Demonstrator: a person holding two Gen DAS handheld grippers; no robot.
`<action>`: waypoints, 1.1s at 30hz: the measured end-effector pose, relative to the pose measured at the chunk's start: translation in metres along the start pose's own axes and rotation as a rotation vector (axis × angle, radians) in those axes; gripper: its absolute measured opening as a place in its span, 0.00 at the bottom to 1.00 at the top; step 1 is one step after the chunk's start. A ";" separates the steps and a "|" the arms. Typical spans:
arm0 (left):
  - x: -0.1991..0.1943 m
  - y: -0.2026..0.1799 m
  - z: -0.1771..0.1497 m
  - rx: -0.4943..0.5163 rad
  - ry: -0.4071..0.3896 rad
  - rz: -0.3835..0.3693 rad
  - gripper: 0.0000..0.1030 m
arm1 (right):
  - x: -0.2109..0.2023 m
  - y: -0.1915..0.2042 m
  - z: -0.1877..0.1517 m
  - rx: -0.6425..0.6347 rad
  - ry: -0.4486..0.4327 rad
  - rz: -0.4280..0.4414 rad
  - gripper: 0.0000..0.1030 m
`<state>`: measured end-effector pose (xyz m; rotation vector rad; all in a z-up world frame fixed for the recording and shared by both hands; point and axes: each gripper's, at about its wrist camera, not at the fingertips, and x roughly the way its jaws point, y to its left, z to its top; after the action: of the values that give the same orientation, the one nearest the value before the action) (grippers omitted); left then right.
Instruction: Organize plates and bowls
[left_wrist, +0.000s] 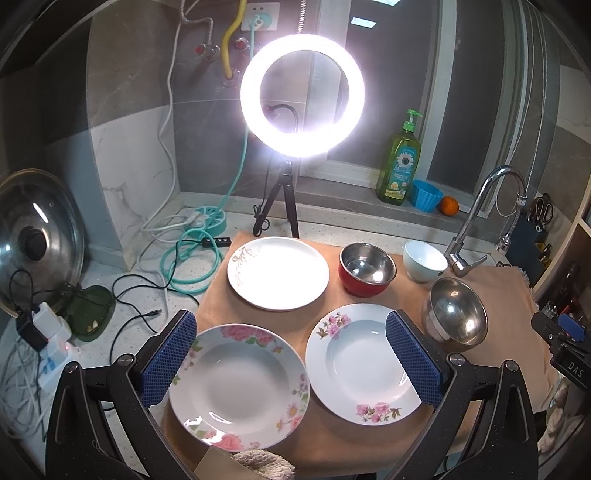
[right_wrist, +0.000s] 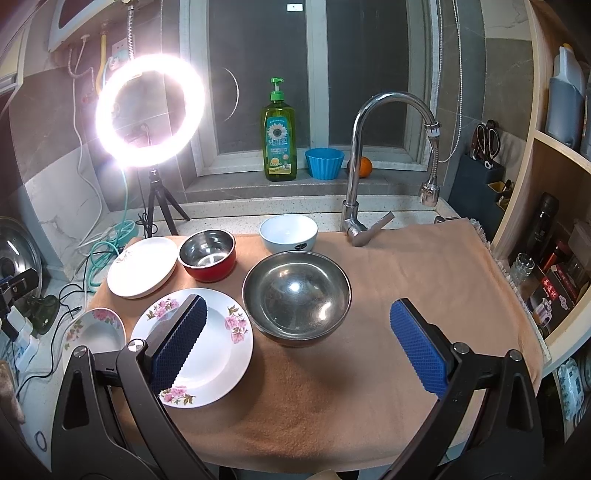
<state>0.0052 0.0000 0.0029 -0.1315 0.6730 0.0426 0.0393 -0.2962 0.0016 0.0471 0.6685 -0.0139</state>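
1. We log the scene from the left edge: a glass pot lid (left_wrist: 37, 240) leans against the wall, with loose cables (left_wrist: 177, 254) on the tabletop (left_wrist: 147, 295) beside it.
2. A tan cloth (right_wrist: 369, 369) covers the work area; all dishes sit on it.
3. Left claw (left_wrist: 291, 365): spread wide, pinching nothing. It hovers over the two near plates.
4. Rose plate (left_wrist: 238, 386): near left corner of the cloth, just beside the left claw's left finger.
5. Pink-blossom plate (left_wrist: 360, 363): just right of the rose plate, edges nearly touching; the left claw's right finger overlaps it in view.
6. Plain white plate (left_wrist: 277, 272) with a faint brown sprig: behind those two, in front of the lit ring light (left_wrist: 302, 95).
7. Red bowl (left_wrist: 366, 268) with steel lining: right of the white plate.
8. White bowl (right_wrist: 288, 232): further right, near the faucet (right_wrist: 354, 155).
9. Large steel bowl (right_wrist: 296, 295): in front of the white bowl, right of the blossom plate.
10. Right claw (right_wrist: 295, 350): spread wide, empty, hovering over bare cloth in front of the steel bowl.
11. On the windowsill: green soap bottle (right_wrist: 277, 136), blue cup (right_wrist: 324, 162), orange (right_wrist: 365, 167).
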 end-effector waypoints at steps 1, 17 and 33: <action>0.000 0.000 0.000 0.000 -0.001 0.001 0.99 | 0.000 0.000 0.000 0.000 -0.001 -0.001 0.98; 0.008 0.001 0.005 -0.005 0.003 0.002 0.99 | 0.004 0.001 0.001 -0.001 0.000 -0.002 0.98; 0.011 0.000 0.006 -0.004 0.004 0.002 0.99 | 0.008 -0.001 0.001 0.000 0.003 -0.002 0.98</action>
<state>0.0174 0.0007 0.0009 -0.1346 0.6772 0.0458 0.0464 -0.2971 -0.0026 0.0465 0.6716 -0.0153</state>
